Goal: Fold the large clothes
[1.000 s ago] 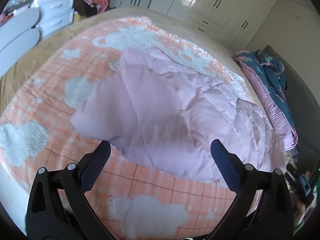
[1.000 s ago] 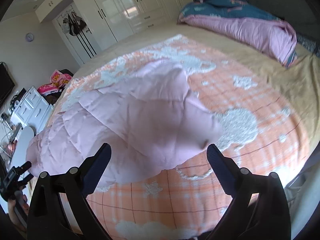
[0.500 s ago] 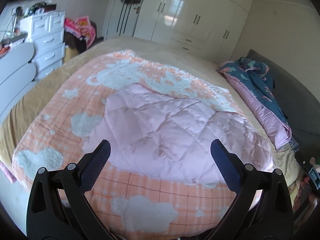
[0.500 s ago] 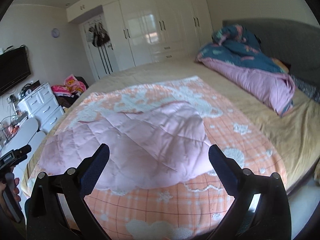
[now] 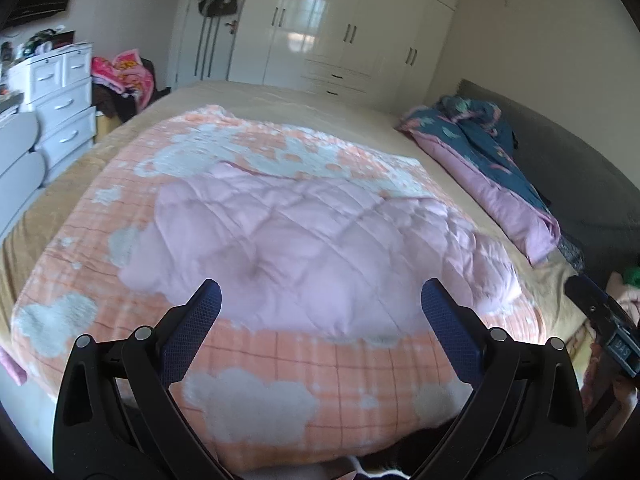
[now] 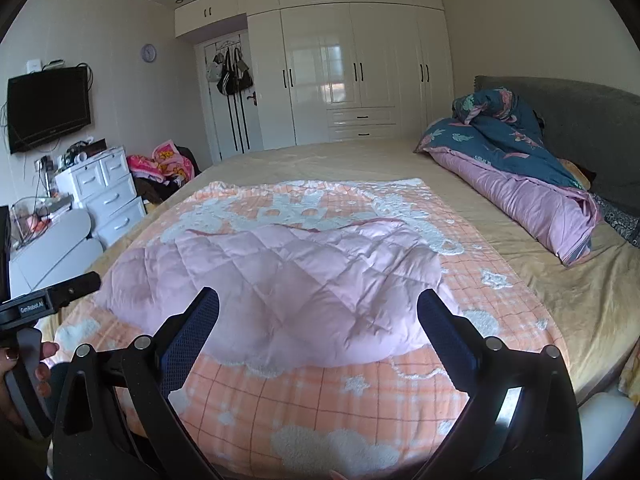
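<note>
A pink quilted garment [image 5: 312, 248] lies spread on an orange checked blanket [image 5: 304, 364] with white fluffy clouds, filling the middle of the left wrist frame. In the right wrist view the same garment [image 6: 280, 280] sits at frame centre, its near edge just above the fingertips. The blanket [image 6: 320, 396] covers the near part of a tan bed [image 6: 552, 288].

The left gripper [image 5: 320, 304] is released, its two blue-padded fingers [image 5: 192, 332] spread wide at the lower frame with nothing between them. It hangs above the blanket's near edge, apart from the garment. The right gripper [image 6: 318, 312] is likewise spread wide and holds nothing.

At the lower left of the right wrist frame the left gripper's body [image 6: 44, 300] shows, held in the person's hand [image 6: 24, 364]. At the right edge of the left wrist frame the right gripper's body [image 5: 600, 320] appears.

A dark blue and pink duvet [image 6: 516, 168] lies bunched at the right of the frame beside a grey headboard [image 6: 580, 112]. White wardrobes [image 6: 352, 68] fill the upper centre, a TV [image 6: 48, 108] hangs at the left, and white drawers [image 6: 108, 196] stand below it.
</note>
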`<control>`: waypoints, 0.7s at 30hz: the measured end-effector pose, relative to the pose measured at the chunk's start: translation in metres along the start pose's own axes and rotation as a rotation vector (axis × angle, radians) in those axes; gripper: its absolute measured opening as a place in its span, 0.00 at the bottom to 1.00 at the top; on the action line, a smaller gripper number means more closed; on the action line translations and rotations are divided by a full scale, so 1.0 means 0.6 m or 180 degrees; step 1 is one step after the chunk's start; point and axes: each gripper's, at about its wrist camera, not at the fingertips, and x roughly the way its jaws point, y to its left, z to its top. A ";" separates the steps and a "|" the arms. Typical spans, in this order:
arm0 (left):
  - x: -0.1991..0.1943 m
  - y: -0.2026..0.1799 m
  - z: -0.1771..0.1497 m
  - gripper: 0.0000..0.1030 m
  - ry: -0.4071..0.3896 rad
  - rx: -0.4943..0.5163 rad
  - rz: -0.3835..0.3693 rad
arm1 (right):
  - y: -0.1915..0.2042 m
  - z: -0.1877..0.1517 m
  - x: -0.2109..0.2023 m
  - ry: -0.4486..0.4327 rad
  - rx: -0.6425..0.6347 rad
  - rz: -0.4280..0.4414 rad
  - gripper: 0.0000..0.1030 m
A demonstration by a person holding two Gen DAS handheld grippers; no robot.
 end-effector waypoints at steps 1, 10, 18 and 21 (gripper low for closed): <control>0.004 -0.005 -0.008 0.91 0.0020 0.0011 -0.0006 | 0.005 -0.009 0.005 0.0047 -0.0022 0.0014 0.96; 0.023 -0.026 -0.039 0.91 0.0147 0.0116 -0.0069 | 0.025 -0.047 0.041 0.0343 -0.0047 0.0145 0.96; 0.023 -0.032 -0.040 0.91 0.0140 0.0154 -0.0095 | 0.030 -0.049 0.036 0.0325 -0.0066 0.0185 0.96; 0.022 -0.033 -0.041 0.91 0.0154 0.0155 -0.0098 | 0.028 -0.048 0.034 0.0317 -0.0051 0.0176 0.96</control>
